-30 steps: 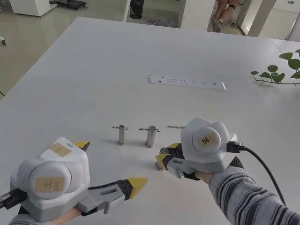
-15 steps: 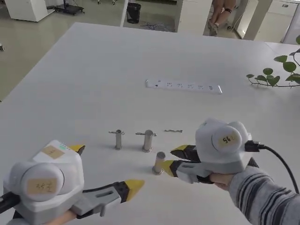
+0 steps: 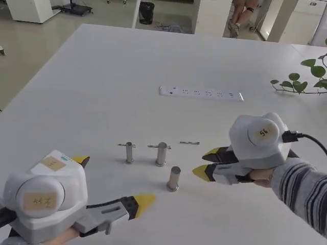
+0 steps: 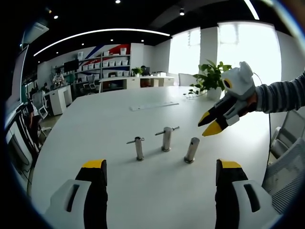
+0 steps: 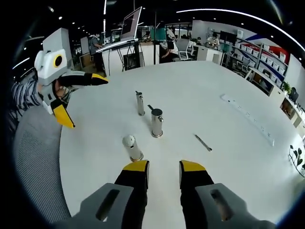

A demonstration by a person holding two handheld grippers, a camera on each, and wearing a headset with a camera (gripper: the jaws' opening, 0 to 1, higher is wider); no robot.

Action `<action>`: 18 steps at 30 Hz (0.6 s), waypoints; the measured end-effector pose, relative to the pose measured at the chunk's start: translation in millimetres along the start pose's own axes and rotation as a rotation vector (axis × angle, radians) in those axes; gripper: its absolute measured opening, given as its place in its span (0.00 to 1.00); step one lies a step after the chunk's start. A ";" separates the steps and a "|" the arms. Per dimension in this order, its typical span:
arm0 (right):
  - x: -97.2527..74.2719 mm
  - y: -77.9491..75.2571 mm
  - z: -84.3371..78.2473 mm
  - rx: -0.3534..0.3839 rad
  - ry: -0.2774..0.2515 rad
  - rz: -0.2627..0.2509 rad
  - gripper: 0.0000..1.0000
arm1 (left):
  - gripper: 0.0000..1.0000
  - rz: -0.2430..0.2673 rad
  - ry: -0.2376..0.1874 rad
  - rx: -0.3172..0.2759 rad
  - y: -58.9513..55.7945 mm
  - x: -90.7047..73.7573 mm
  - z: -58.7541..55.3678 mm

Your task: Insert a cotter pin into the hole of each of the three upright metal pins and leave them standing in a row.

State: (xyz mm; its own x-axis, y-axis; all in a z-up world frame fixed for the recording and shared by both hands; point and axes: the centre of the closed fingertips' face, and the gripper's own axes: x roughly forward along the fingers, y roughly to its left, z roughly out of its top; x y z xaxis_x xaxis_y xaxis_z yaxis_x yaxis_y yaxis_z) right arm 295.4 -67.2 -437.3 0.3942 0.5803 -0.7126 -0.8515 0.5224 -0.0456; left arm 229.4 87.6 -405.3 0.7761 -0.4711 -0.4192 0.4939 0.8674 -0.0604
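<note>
Three metal pins stand upright on the white table (image 3: 102,76). The left pin (image 3: 129,152) and the middle pin (image 3: 161,153) each carry a cotter pin through the top. The third pin (image 3: 174,178) stands nearer me, out of line, with its hole bare. A loose cotter pin (image 3: 189,143) lies flat behind them. My right gripper (image 3: 203,163) hovers right of the third pin, open, holding nothing. My left gripper (image 3: 113,179) sits low at the front left, wide open, with nothing between its fingers. In the right gripper view, the third pin (image 5: 132,147) stands just beyond the yellow fingertips (image 5: 136,167).
A white power strip (image 3: 201,94) lies across the table behind the pins. Green plant leaves (image 3: 306,76) reach in at the right edge. The table's left edge drops to the floor.
My right gripper let go of the third pin and drew back to the right. The pin stays standing. The left gripper hardly moved.
</note>
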 end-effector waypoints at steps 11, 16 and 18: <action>13.6 -30.3 7.3 -0.030 0.042 0.026 0.20 | 0.95 0.022 0.001 0.017 9.8 2.0 3.1; 24.1 -38.9 6.5 -0.056 0.064 0.037 0.18 | 0.94 0.028 0.005 0.018 12.1 3.5 3.0; 29.2 -45.3 4.3 -0.088 0.084 0.032 0.17 | 0.94 0.028 0.009 0.019 13.0 3.9 2.1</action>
State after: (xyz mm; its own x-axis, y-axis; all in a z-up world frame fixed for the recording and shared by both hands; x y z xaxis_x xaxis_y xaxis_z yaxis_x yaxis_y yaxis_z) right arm 346.9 -71.2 -453.0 0.3388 0.5396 -0.7708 -0.8918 0.4453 -0.0802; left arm 239.7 96.6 -405.8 0.7859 -0.4453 -0.4290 0.4795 0.8770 -0.0318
